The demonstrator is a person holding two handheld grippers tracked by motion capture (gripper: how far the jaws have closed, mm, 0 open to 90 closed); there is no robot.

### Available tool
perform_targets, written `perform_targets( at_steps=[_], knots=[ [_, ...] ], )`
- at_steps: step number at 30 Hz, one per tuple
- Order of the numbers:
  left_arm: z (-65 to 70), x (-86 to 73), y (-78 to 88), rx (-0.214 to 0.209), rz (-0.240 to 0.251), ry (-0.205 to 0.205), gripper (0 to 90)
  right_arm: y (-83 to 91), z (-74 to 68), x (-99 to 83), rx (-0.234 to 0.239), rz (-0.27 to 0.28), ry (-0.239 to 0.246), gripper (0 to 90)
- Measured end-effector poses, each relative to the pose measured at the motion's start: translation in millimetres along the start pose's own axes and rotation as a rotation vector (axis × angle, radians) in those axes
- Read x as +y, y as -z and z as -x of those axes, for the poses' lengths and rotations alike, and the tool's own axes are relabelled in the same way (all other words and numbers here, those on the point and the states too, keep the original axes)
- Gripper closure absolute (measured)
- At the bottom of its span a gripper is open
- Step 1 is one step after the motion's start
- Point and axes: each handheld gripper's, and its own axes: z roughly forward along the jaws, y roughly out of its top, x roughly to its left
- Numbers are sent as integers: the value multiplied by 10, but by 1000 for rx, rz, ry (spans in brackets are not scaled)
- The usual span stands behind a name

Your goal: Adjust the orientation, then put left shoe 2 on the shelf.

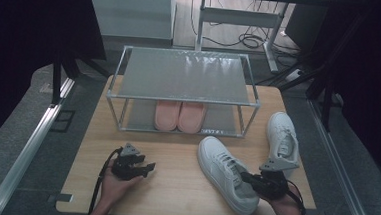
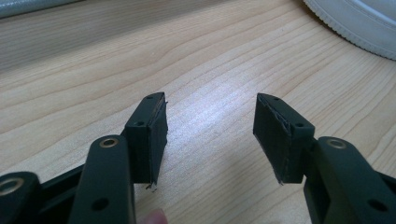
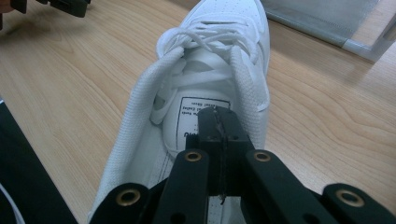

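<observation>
R tool (image 3: pixel 218 140) closed inside white sneaker (image 1: pixel 227 172) near table's front edge (image 1: pixel 172 214), L tool (image 2: pixel 210 135) open over bare wood

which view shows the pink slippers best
The high view: the pink slippers sit side by side on the lower tier of the metal rack, toes toward the person. The right gripper view catches just a corner of the rack; the left gripper view faces bare table.

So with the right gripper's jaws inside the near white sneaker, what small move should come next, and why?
Probably lift the near sneaker slightly off the table: the right gripper looks shut on its tongue, and the left gripper rests open, apart.
</observation>
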Motion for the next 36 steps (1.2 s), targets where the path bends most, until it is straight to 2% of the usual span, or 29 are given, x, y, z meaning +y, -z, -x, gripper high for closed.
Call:
perform_targets(
  at_steps=[3, 12, 18, 26, 36],
  knots=[
    [1, 1, 3, 1, 2, -1, 452, 9, -13, 0, 12, 8, 2, 856],
    [-11, 1, 21, 5, 7, 2, 451, 167, 46, 54, 57, 111, -32, 771],
    [-15, -6, 33, 6, 9, 5, 450, 225, 97, 55, 29, 160, -48, 655],
    [-23, -2, 44, 2, 13, 7, 450, 186, 142, 46, -8, 134, -52, 546],
    [-19, 3, 64, -6, 21, 10, 449, 48, 110, 51, -11, 79, -30, 514]
  ],
)
